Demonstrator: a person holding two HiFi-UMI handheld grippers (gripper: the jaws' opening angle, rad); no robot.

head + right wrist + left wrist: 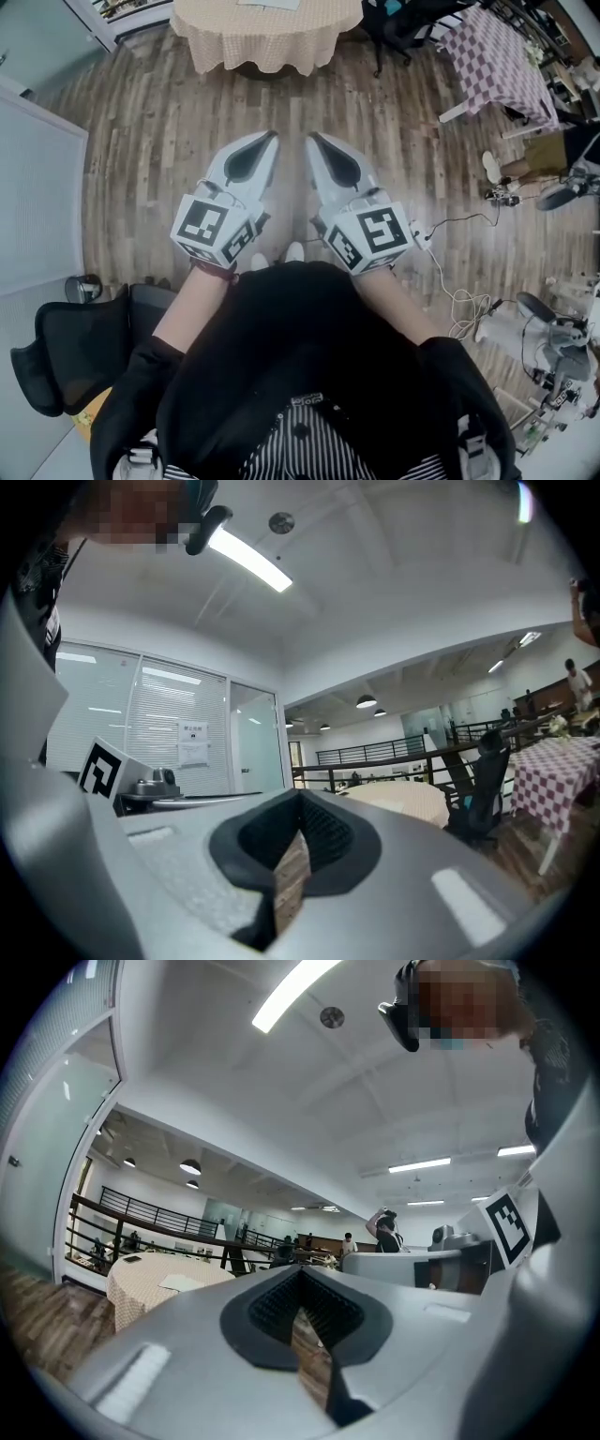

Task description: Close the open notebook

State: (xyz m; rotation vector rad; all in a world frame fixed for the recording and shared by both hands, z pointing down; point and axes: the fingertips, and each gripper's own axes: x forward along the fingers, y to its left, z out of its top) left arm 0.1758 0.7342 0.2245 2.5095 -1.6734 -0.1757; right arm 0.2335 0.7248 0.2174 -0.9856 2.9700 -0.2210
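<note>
Jaws pressed together and holding nothing, the left gripper (270, 141) and right gripper (314, 141) point side by side toward a round table (216, 42). Well ahead of them on it lies a pale flat shape, possibly the notebook (183, 1282); its heading cannot be told.

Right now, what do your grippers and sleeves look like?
The left gripper and right gripper are pale grey pointed shells with black ribbed pads; each carries a white cube of black square markers. A white cable trails from the right one. Black sleeves.
</note>
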